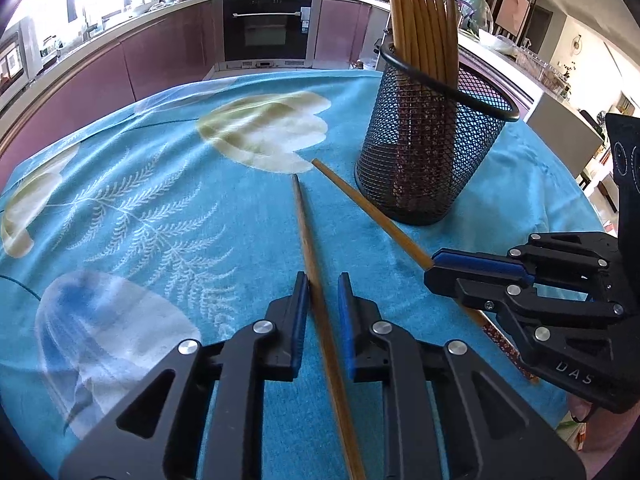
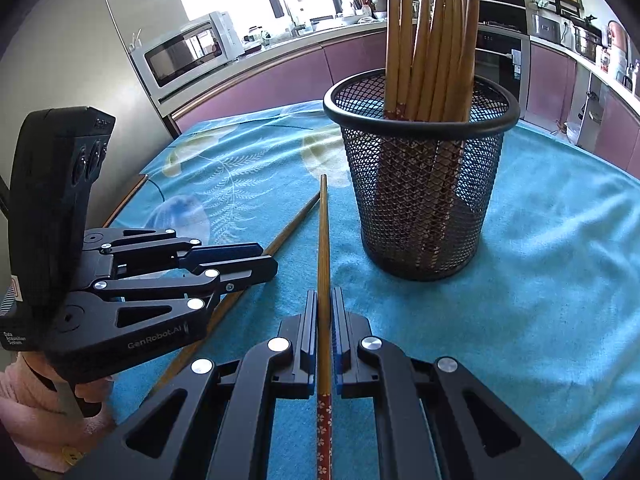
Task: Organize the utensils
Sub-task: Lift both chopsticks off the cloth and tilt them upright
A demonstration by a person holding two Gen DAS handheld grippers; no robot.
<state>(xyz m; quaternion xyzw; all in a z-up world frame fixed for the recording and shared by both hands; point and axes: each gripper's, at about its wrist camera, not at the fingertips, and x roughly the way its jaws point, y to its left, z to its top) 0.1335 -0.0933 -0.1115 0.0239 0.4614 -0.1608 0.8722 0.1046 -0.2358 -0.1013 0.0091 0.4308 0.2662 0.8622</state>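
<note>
A black mesh holder [image 1: 424, 152] [image 2: 424, 200] stands upright on the blue cloth with several brown chopsticks [image 2: 432, 40] in it. Two loose chopsticks point toward it. One chopstick [image 1: 308, 240] [image 2: 290, 230] lies between the jaws of my left gripper [image 1: 322, 280] [image 2: 268, 258]. It rests against the left pad and a gap shows to the right pad, so the gripper is open. My right gripper [image 2: 325, 294] [image 1: 430, 266] is shut on the other chopstick [image 2: 323, 240] [image 1: 372, 210], whose red patterned end sticks out behind the fingers.
The blue floral tablecloth [image 1: 160, 200] covers the table, whose edge runs close on the left in the right wrist view. A microwave [image 2: 188, 52], an oven [image 1: 268, 28] and purple cabinets stand beyond. A pink sleeve [image 2: 24, 392] is behind the left gripper.
</note>
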